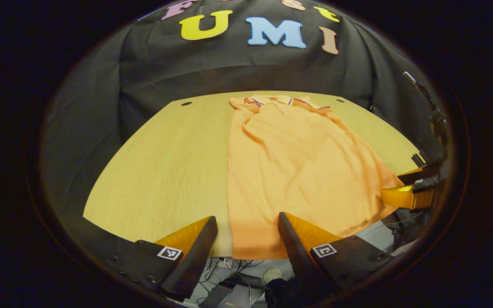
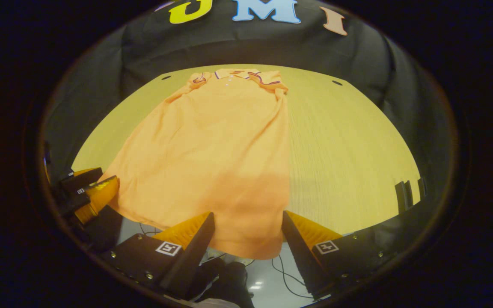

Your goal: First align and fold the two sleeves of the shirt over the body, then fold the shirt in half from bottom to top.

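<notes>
Left gripper: hovering at the table's near edge, fingers spread wide, nothing between them but the shirt's bottom hem lying below. Not pinching anything visible. One finger sits over bare table, the other over the cloth.

Right gripper: same pose at the near edge, further along the hem, fingers wide apart and straddling the hem's overhanging corner. No clear contact with the fabric; cannot tell if a fingertip brushes it.

Each gripper also appears at the rim of the other's view: the right one at the shirt's hem corner in the left gripper view, the left one at the opposite hem corner in the right gripper view.

Orange polo shirt: flat on the table, collar toward the far edge, hem at the near edge and hanging slightly over it. Sleeves are folded in over the body; outline is a long narrow shape, wrinkled near the shoulders. Bottom-to-top fold not yet done.

No containers on the table. Cables and floor clutter below the near edge.
</notes>
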The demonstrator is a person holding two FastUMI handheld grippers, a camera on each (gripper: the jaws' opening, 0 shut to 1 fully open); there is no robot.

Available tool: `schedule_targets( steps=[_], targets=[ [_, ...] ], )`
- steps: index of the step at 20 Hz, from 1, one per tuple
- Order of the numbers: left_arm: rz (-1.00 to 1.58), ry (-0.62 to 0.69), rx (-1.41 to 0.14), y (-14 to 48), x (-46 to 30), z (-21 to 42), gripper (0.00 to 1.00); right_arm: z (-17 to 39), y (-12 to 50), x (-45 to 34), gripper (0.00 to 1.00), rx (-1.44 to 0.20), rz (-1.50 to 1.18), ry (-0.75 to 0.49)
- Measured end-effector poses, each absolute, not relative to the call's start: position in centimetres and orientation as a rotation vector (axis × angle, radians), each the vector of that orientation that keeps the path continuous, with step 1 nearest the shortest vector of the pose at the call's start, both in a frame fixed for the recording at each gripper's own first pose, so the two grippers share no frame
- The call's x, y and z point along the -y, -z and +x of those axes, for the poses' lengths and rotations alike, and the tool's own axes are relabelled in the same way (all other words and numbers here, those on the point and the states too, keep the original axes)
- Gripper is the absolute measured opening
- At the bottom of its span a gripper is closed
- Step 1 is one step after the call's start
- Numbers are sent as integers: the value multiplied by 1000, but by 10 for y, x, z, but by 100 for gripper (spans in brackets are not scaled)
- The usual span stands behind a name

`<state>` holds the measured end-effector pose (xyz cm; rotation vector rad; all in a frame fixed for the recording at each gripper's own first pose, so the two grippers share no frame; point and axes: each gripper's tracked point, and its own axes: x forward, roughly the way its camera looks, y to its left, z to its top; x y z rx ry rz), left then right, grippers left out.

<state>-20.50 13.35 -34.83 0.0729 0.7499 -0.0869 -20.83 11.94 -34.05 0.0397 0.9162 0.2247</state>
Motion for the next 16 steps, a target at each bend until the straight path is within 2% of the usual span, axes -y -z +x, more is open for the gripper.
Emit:
schedule_targets(
  steps=[1,2,5,6,7,8,9,10,11,16],
  targets=[
    [95,85,-757,350,-133,-206,80,-207,340,-120,90,-911,44,-224],
    [98,103,-765,351,-129,-207,79,-207,342,-120,72,-913,45,-224],
    [134,111,-781,349,-118,-206,50,-207,340,-120,63,-906,58,-219],
    [146,133,-788,349,-107,-208,50,-207,341,-120,28,-908,71,-213],
    [178,120,-790,351,-106,-209,21,-206,340,-119,28,-905,67,-224],
    [219,130,-780,352,-105,-207,15,-207,341,-121,25,-903,59,-237],
    [268,124,-774,355,-104,-208,18,-207,341,-122,28,-896,46,-252],
    [313,125,-762,353,-101,-209,7,-207,342,-121,28,-898,56,-253],
    [352,124,-752,352,-101,-209,7,-208,337,-121,2,-897,66,-253],
    [288,104,-761,352,-101,-209,7,-206,340,-121,4,-909,107,-298]
  ],
)
